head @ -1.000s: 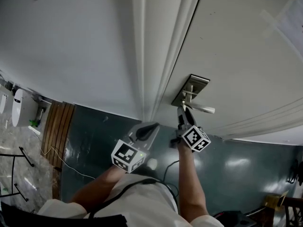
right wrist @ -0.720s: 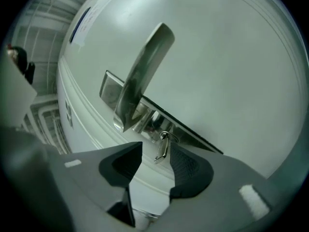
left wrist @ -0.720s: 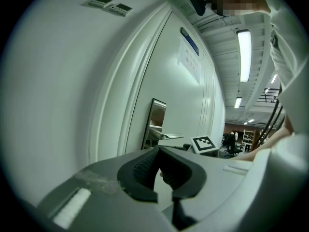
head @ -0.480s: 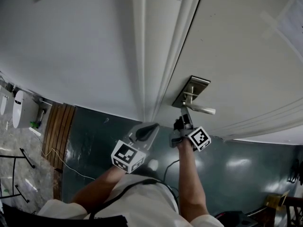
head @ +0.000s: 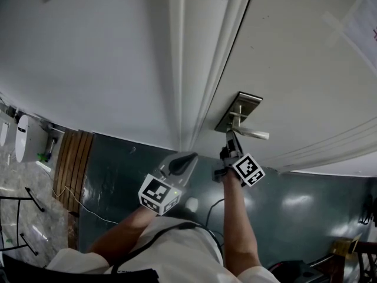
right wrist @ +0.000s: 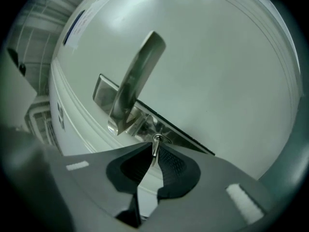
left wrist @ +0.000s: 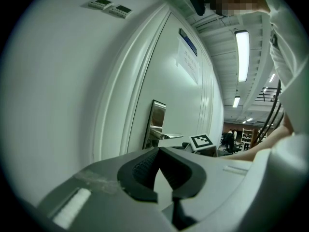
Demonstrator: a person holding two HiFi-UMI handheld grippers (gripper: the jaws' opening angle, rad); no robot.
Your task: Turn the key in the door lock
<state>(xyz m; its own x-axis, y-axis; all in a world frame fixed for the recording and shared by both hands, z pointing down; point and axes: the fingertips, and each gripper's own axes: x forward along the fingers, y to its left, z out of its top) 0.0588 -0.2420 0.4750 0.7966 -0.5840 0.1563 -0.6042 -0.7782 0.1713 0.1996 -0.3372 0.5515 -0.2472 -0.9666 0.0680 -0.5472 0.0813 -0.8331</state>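
A small metal key (right wrist: 155, 148) sticks out of the lock in the steel plate (right wrist: 103, 93), just below the lever handle (right wrist: 137, 76) of the white door (head: 294, 69). In the right gripper view, my right gripper (right wrist: 153, 154) is at the key, its jaws closing with the key's flat head pinched between the pad tips. The head view shows this gripper (head: 230, 141) held level against the plate (head: 238, 112) under the handle (head: 252, 134). My left gripper (head: 187, 158) hovers left of it, near the door frame, shut and empty (left wrist: 158, 151).
The white door frame (head: 194, 69) and wall (head: 88, 58) rise to the left of the lock. Below lies a dark green floor (head: 118, 170), with a wooden slatted panel (head: 70, 164) and cables at the left. A paper sheet (head: 362, 22) is taped to the door.
My right gripper has rolled a little at the lock; its marker cube has turned and shifted slightly right. The left gripper has stayed in place.
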